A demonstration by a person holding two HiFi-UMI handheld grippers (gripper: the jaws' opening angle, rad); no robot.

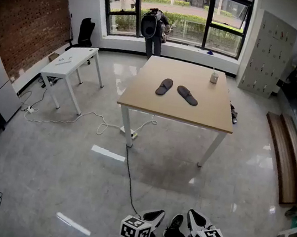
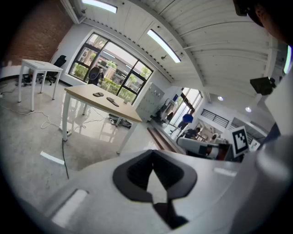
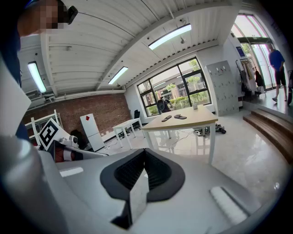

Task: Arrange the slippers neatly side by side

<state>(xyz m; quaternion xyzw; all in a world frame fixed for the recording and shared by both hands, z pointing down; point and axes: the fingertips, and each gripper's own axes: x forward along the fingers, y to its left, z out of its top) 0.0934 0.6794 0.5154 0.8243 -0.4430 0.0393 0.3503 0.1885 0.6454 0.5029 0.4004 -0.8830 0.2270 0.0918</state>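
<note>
Left gripper (image 1: 153, 217), right gripper (image 1: 195, 219): near, jaws pressed together, empty | slippers (image 1: 164, 86) splayed apart on far table (image 1: 193, 115)

A light wooden table (image 1: 199, 115) is standing mid-room on the glossy floor, with a small cup (image 1: 214, 77) sitting near its far right corner. A person (image 1: 154, 29) is standing at the big window (image 1: 177, 8) behind it. A white table (image 1: 68, 63) is standing to the left, near the brick wall (image 1: 24, 23). A black cable (image 1: 127, 179) is running across the floor from the wooden table's near left leg. A low wooden bench (image 1: 287, 159) is lying along the right side.
</note>
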